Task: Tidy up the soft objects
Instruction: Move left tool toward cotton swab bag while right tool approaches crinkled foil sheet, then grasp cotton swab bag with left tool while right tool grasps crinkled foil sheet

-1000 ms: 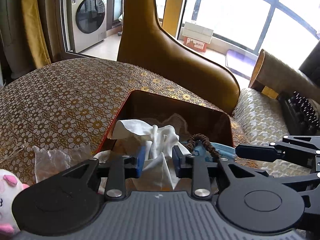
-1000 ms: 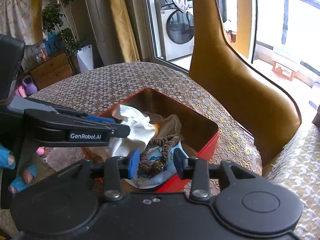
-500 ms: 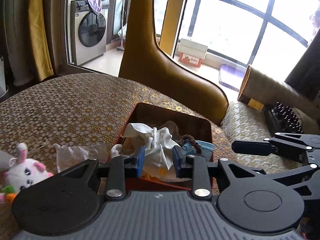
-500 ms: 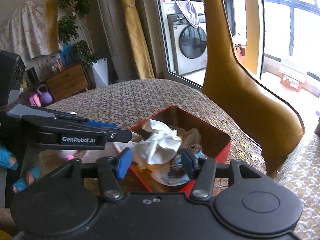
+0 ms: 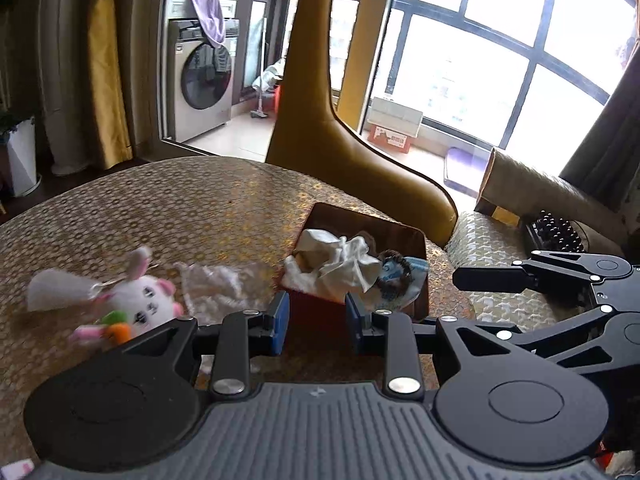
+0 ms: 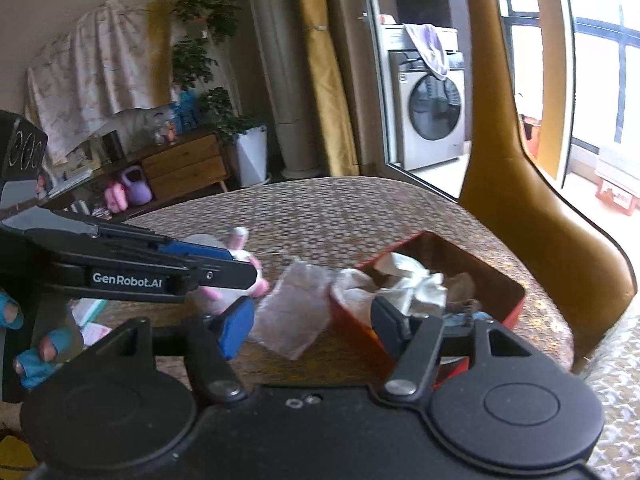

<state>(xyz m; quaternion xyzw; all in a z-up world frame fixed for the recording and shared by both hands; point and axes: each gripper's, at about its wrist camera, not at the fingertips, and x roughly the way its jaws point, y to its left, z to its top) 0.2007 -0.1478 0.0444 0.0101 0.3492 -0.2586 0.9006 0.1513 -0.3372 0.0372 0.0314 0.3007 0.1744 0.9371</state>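
The left gripper [image 5: 316, 322] hangs above the table [image 5: 192, 200] with its blue pads a narrow gap apart and nothing between them; through that gap shows the near red wall of the box. The right gripper [image 6: 310, 322] has just been spreading its jaws, and they stand wide now, empty, one pad over the crinkled clear plastic bag [image 6: 290, 312] and the other over the near corner of the box.

Out from the fingers, here is the red box [image 5: 416, 240], sitting on the gold patterned tablecloth near the table's far edge, right by the tan chair [image 5: 360, 160]. It is stuffed: a crumpled white cloth [image 5: 344, 258] heaped on top, a dark braided hair band [image 5: 394, 266] beside it, and a light blue face mask [image 5: 416, 266] spilling over the rim.

Left of the box, the plastic bag lies flat on the cloth, just beside the box wall. Further left lies a white plush bunny [image 5: 138, 300] with pink ears and a little orange carrot, next to a small white pouch [image 5: 60, 290], both outside the box.

In the right wrist view the left gripper crosses the frame from the left, its tip in front of the bunny, and fingers in blue gloves [image 6: 32, 356] grip its handle. Behind, a washing machine [image 5: 202, 80] stands past the glass door.
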